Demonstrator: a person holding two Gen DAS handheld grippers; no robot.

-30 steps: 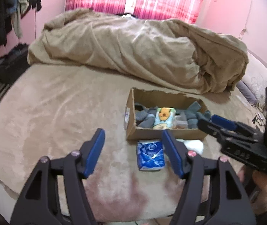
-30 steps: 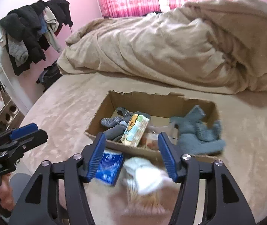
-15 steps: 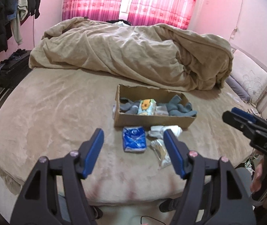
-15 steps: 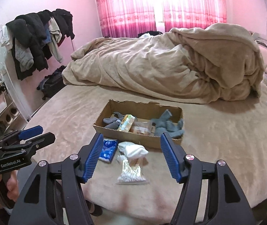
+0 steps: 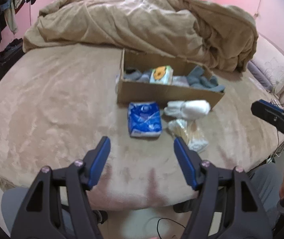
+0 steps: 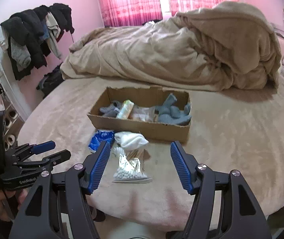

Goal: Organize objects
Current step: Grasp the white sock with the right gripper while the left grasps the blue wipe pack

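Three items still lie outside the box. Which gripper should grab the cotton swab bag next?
Right, probably. The cotton swab bag lies almost between the open right gripper jaws. In the left view it sits off toward the right finger, while the blue packet is centred there.

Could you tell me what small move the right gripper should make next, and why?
Probably ease the open right gripper down over the clear bag of cotton swabs: it lies loose on the beige bedcover, outside the brown cardboard box.

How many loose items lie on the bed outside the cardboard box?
3: the blue packet in front of the box's left part, the white sock bundle against the box front, and the cotton swab bag nearest the cameras. Others may be hidden.
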